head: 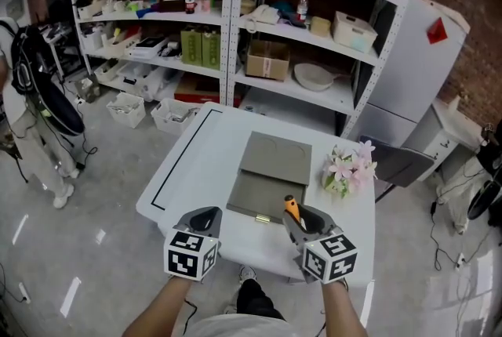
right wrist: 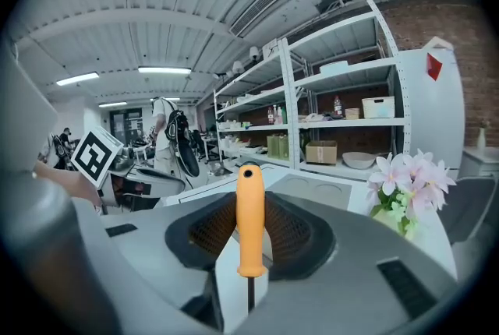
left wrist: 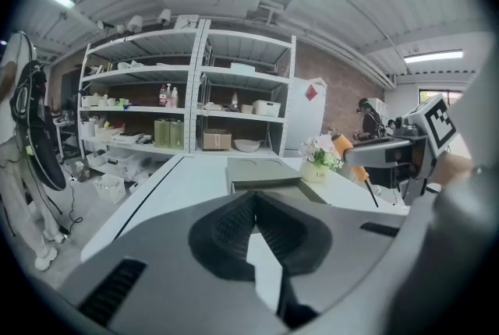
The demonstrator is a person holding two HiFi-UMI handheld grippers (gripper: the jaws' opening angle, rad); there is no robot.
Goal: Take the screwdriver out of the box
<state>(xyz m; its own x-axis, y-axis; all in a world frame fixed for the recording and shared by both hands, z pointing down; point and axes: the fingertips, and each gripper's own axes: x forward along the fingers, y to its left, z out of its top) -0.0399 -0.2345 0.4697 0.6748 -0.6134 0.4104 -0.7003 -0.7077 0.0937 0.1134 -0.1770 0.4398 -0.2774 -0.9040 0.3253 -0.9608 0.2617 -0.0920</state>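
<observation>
A flat grey box (head: 271,175) lies in the middle of the white table (head: 196,163), also visible in the left gripper view (left wrist: 261,174). My right gripper (head: 296,216) hovers over the table's near edge, just in front of the box, shut on a screwdriver (head: 292,210) with an orange handle. In the right gripper view the handle (right wrist: 250,220) stands upright between the pads of the right gripper (right wrist: 251,205), with its thin shaft pointing down. My left gripper (head: 205,219) is held to the left of it, its jaws (left wrist: 254,197) together with nothing in them.
A pot of pink flowers (head: 345,171) stands right of the box. White shelving (head: 235,30) with boxes and bottles is behind the table, and a white cabinet (head: 416,69) is at the right. A person (head: 31,108) stands at the far left.
</observation>
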